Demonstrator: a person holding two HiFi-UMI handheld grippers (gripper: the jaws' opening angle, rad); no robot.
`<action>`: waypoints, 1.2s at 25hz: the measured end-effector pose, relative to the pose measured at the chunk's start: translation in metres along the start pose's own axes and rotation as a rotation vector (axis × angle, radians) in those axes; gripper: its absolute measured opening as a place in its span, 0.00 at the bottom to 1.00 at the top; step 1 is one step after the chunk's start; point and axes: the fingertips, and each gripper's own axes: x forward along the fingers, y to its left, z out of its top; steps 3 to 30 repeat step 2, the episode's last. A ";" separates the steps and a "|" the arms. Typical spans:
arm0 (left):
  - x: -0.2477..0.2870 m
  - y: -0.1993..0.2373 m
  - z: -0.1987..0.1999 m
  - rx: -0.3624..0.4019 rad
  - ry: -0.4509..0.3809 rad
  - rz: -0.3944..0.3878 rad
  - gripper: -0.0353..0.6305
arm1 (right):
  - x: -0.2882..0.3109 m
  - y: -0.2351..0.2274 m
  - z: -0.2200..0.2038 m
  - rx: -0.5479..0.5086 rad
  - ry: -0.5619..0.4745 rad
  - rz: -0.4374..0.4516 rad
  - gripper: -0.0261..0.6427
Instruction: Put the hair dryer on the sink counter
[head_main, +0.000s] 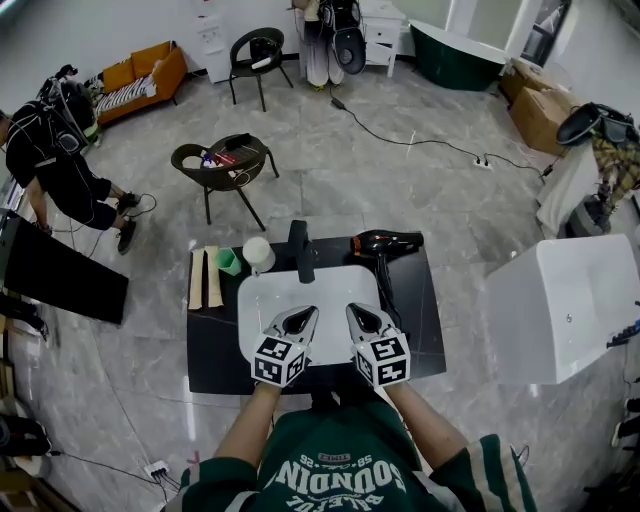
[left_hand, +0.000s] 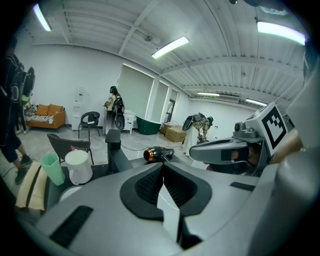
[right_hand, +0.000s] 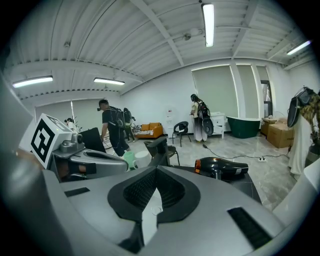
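A glossy black plastic hair dryer with a copper-ringed nozzle lies on its side at the back right of the black sink counter, just beside the white basin. The left gripper and right gripper hover over the basin, jaws together, empty. The dryer is likely rigid, fairly heavy and slick. Its handle, seemingly pointing forward, offers the surest hold.
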 end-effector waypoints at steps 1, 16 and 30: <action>0.000 0.001 0.000 -0.001 0.001 0.001 0.07 | 0.001 0.000 0.000 0.001 0.001 0.001 0.10; 0.001 0.002 0.000 -0.002 0.003 0.001 0.07 | 0.002 0.000 0.001 0.002 0.003 0.002 0.10; 0.001 0.002 0.000 -0.002 0.003 0.001 0.07 | 0.002 0.000 0.001 0.002 0.003 0.002 0.10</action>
